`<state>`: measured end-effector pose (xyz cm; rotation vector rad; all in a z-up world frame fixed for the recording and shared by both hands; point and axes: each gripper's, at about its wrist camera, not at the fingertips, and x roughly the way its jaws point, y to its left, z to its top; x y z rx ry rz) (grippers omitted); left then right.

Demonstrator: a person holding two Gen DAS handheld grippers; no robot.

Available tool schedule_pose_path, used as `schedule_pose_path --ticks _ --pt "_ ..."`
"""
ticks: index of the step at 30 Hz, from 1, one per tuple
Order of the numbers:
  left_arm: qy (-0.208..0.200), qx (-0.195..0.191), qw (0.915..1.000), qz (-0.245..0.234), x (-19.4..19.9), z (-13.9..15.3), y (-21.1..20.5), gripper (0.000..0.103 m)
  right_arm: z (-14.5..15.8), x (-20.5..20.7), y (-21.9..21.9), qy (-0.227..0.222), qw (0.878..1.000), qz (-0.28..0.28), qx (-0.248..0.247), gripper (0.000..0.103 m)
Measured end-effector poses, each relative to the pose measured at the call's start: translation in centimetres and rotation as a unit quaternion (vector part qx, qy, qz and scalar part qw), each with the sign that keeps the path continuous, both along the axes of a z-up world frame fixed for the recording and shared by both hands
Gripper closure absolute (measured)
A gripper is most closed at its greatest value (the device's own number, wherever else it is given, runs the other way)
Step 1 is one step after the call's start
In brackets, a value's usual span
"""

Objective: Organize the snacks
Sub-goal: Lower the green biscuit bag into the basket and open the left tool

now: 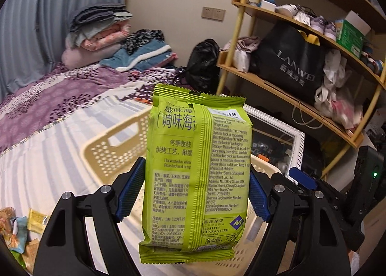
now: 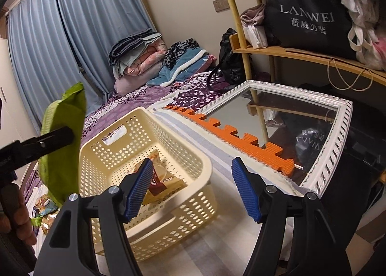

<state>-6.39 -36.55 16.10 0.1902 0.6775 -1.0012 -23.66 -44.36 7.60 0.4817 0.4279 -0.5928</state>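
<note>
Green foil seaweed snack packet (image 1: 196,174) stands upright, long axis vertical, clamped between our left gripper (image 1: 195,194) jaws. The cream perforated plastic basket (image 2: 183,155) lies just below and ahead. Our right gripper (image 2: 193,189) hangs wide and empty beside the basket.

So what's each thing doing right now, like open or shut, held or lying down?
Left gripper: shut on the green snack pack.
Green snack pack: held upright, above the basket.
Right gripper: open, holding nothing.
Basket: upright on the bed, one snack inside.
Snack in basket: lying on the bottom.
Mirror: lying flat beside the basket.
</note>
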Motion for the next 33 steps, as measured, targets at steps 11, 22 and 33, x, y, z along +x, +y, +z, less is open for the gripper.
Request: schedule_pose_path --ticks 11,22,33 --pt "0.018 0.021 0.9993 -0.025 -0.6 -2.4 -1.9 0.006 -0.1 -0.4 -0.8 0.003 1.0 -0.017 0.006 0.036" --pt "0.014 0.011 0.9997 0.017 1.0 -0.7 1.5 0.006 1.3 0.8 1.4 -0.003 1.0 0.004 -0.012 0.027" --pt "-0.001 0.002 0.9972 0.074 2.3 1.3 7.4 0.003 3.2 2.8 4.5 -0.01 0.999 0.038 -0.026 0.01"
